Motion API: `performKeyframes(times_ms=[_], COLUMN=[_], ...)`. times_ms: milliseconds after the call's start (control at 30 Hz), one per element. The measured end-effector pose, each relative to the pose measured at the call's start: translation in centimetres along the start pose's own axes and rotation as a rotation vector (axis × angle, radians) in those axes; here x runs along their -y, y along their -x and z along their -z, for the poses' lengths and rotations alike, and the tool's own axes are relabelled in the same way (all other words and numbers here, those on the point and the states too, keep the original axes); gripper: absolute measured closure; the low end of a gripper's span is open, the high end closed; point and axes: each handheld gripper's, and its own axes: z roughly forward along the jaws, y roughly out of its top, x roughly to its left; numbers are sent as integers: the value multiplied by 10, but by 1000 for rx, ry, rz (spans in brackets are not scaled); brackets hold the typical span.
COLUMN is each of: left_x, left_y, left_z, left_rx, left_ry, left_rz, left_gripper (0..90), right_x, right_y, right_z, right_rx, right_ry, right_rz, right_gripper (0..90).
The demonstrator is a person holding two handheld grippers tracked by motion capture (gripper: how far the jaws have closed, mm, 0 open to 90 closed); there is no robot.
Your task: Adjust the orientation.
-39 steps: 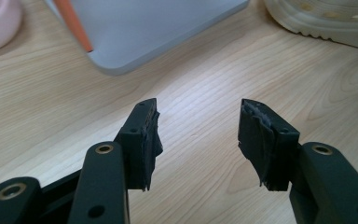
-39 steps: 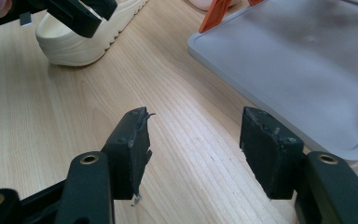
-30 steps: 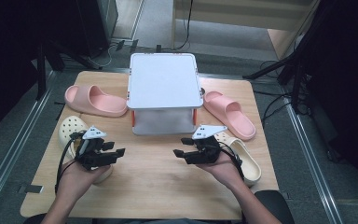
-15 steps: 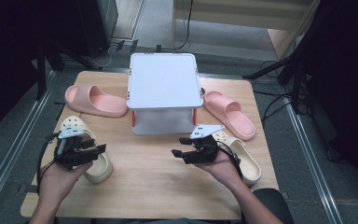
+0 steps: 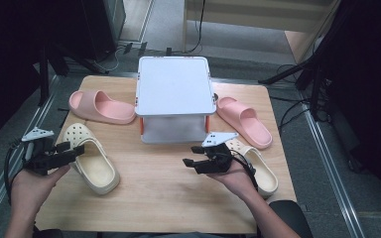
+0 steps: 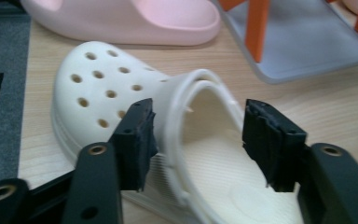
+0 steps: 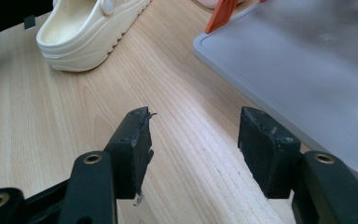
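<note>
Four shoes lie on the table (image 5: pixel 168 198) around a grey box (image 5: pixel 175 99). At the table's 9 o'clock edge the left gripper (image 5: pixel 74 148) points at the left clog (image 5: pixel 90 158); its jaws have just been opening and stand spread, the clog's heel strap between them in the left gripper view, pads not pressing. A pink slide (image 5: pixel 101 106) lies at 10 o'clock. The right gripper (image 5: pixel 191 155), jaws spread over bare wood, hovers at 5 o'clock from the box, with the right clog (image 5: pixel 258 168) just beside it and another slide (image 5: pixel 243 121) at 2 o'clock.
</note>
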Motion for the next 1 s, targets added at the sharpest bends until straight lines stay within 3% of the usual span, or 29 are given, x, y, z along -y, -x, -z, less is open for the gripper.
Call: performKeyframes(times_ms=[133, 267, 367, 500, 533, 567, 700, 833, 1000], left_x=[5, 6, 7, 9, 9, 10, 9, 7, 2], left_y=[-7, -9, -10, -9, -9, -9, -14, -14, -15], left_z=[-14, -23, -23, -24, -24, -25, -22, -18, -13], left_rx=[21, -9, -14, -52, -52, -52, -21, -33, -45], left_ry=[-27, -18, -9, -2, -2, 0, -12, -36, -49], left_rz=[2, -11, -6, -28, -28, -54, -44, -61, -52], left_gripper=[434, 437, 455, 565, 574, 585, 630, 675, 737], right_x=[0, 1, 1, 2, 2, 2, 2, 1, 1], right_y=[0, 0, 0, 0, 0, 0, 1, 3, 4], right_z=[-1, -1, 0, 0, 0, 0, 0, 2, 3], right_rx=[2, 3, 0, 8, 8, 13, 10, 3, 0], right_ry=[-3, -2, -2, -4, -4, -5, 6, 23, 26], right_rz=[1, 1, -11, -9, -9, -8, -18, -31, -42], right_gripper=[445, 439, 438, 435, 435, 432, 427, 428, 429])
